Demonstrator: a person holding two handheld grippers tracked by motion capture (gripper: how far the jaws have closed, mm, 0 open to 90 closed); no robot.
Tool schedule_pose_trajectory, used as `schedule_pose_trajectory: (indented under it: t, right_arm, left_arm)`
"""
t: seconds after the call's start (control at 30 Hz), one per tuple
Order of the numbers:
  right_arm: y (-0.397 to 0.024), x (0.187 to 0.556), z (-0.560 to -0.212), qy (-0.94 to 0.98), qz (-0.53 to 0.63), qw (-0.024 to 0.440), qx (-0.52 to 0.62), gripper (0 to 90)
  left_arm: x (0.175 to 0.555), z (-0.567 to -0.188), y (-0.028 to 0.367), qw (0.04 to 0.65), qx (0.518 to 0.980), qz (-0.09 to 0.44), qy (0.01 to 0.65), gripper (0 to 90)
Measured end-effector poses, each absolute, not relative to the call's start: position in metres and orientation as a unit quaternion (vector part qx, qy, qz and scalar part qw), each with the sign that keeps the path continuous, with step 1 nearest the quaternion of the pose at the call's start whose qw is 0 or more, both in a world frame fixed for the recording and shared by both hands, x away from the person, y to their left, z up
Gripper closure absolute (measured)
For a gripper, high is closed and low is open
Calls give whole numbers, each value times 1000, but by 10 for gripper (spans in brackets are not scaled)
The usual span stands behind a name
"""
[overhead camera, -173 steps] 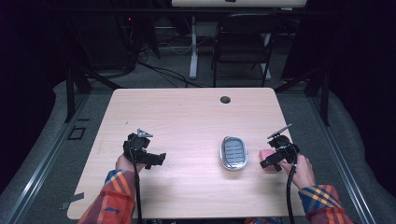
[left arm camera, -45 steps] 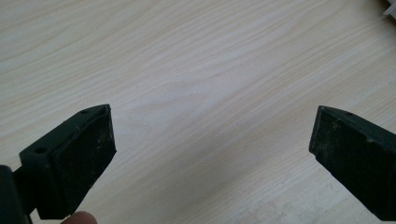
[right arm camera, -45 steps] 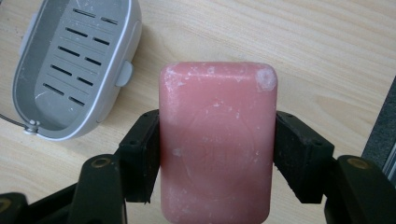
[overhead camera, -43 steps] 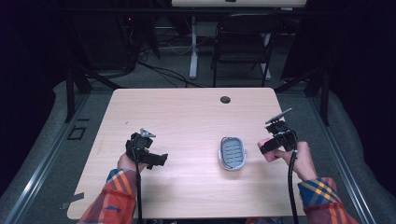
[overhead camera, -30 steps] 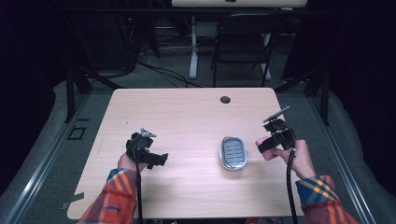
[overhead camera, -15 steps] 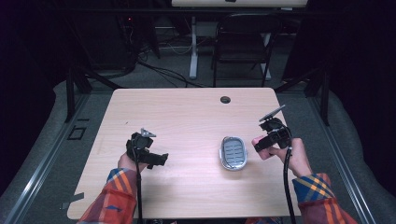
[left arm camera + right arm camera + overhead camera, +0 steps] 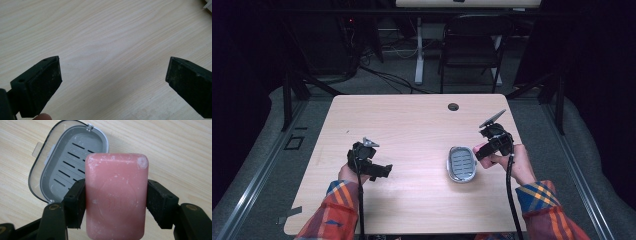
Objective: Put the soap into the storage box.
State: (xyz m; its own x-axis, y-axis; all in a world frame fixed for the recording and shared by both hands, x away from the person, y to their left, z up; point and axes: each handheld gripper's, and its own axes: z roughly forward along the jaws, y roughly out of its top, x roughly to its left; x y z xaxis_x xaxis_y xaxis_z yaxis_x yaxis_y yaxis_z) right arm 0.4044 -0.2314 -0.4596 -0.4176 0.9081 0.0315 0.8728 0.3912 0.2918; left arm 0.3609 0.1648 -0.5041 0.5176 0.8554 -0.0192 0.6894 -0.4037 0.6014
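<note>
A pink bar of soap [image 7: 116, 195] is clamped between the pads of my right gripper [image 7: 116, 202], which is shut on it. In the high view that gripper [image 7: 484, 150] hovers just right of a grey slotted soap dish [image 7: 461, 164] that lies open on the wooden table [image 7: 412, 120]. The right gripper view has the dish [image 7: 65, 167] just beyond the bar, its slotted tray bare. My left gripper [image 7: 379, 171] rests at the table's left front, and in the left gripper view its jaws stand wide open [image 7: 113, 82] over bare wood.
A small round black cable hole [image 7: 453, 106] sits near the table's far edge. A black folding chair [image 7: 472, 45] and a white desk leg [image 7: 418, 50] stand behind the table. Metal rails run along the floor at both sides.
My right gripper has carried the pink soap leftward, from the table's right edge toward the soap dish. The left gripper has stayed where it was.
</note>
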Motion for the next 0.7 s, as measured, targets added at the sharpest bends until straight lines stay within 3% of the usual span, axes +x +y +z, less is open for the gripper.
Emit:
schedule_pose_trajectory:
  t: [0.7]
  right_arm:
    - [-192,417,-478,843,106,67,522,371]
  left_arm:
    - [361,-504,164,279,827,146,465,2]
